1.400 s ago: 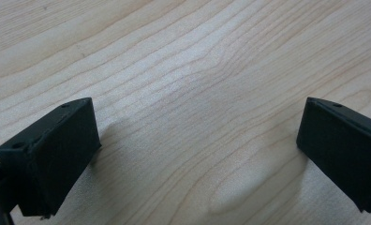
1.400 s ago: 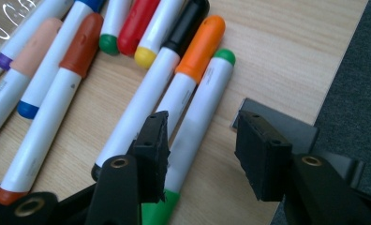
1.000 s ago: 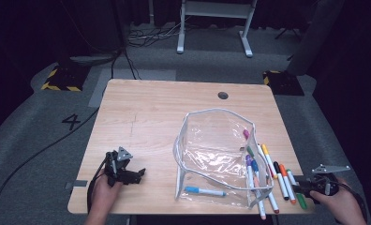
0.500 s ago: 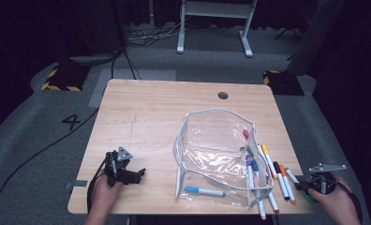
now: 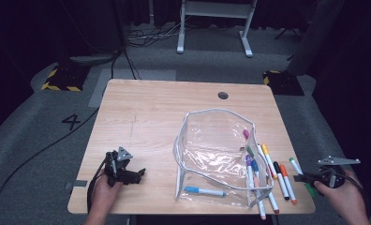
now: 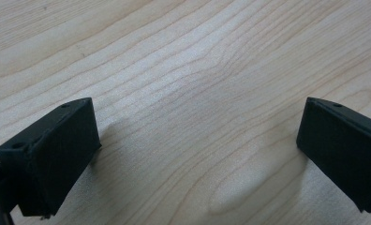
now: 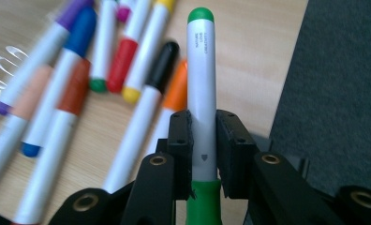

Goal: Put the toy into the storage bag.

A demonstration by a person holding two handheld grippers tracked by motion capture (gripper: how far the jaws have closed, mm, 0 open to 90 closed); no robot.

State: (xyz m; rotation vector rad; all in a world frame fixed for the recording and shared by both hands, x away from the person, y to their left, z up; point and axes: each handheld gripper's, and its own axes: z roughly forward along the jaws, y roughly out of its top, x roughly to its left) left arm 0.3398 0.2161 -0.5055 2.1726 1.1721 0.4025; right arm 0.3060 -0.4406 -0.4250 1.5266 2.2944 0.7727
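My right gripper point(image 5: 300, 178) is at the table's right front edge, shut on a green-capped white marker point(image 5: 294, 164). Its jaws have just been closing with that marker between them. In the right gripper view the green marker point(image 7: 201, 70) stands up between the pads of the right gripper point(image 7: 203, 123), held just above its green end. Several other markers point(image 5: 277, 174) lie in a row on the wood beside a clear plastic pouch point(image 5: 216, 150). A blue-capped marker point(image 5: 204, 191) lies inside the pouch. My left gripper point(image 5: 139, 173) rests open at the front left, and the left gripper point(image 6: 197, 150) has bare wood between its jaws.
The wooden table point(image 5: 151, 122) has a round cable hole point(image 5: 223, 95) at the back right. Its right edge point(image 7: 286, 93) drops to grey carpet close beside the held marker. Cables and a white stand's legs point(image 5: 214, 28) lie on the floor beyond.
The right gripper's jaws closed on the green marker, which lay on the table a second ago, and raised it a little. The left gripper has not moved.
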